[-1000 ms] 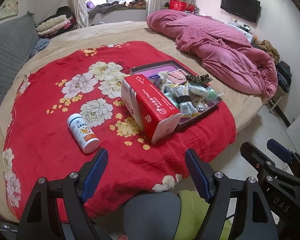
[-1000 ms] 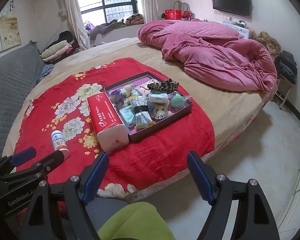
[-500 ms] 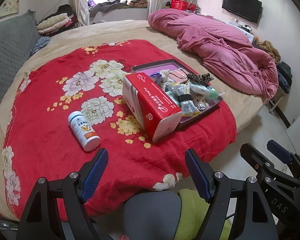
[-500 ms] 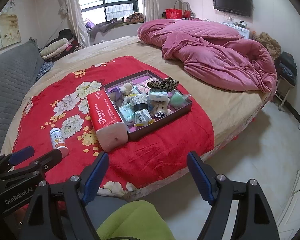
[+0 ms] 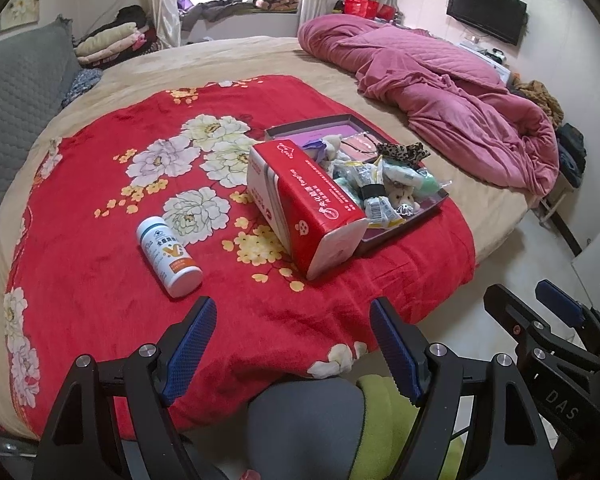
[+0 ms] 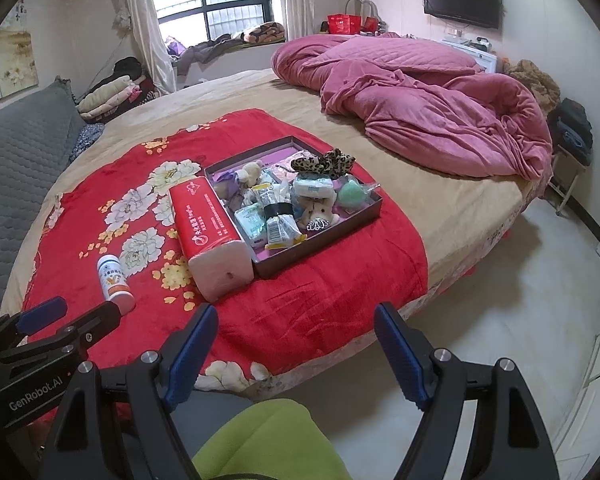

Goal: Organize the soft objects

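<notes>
Both grippers are held wide and empty at the near edge of the bed: the left gripper point(image 5: 290, 344) near the bottle point(image 5: 168, 256), the right gripper point(image 6: 294, 344) well short of the tray point(image 6: 364, 216). The soft items point(image 6: 292, 204) are piled in the tray, far right on the red blanket point(image 5: 100, 216). The tissue pack point(image 6: 208, 232) lies against the tray's left wall.

Risks, as judged:
- Neighbouring pieces may be dragged out, since the pile is tangled.
- The tray may be shifted on the yielding blanket.
- The bottle may be set rolling if nudged.

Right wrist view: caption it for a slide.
Open right gripper facing a tray of soft items beside a red tissue pack on a floral blanket.
</notes>
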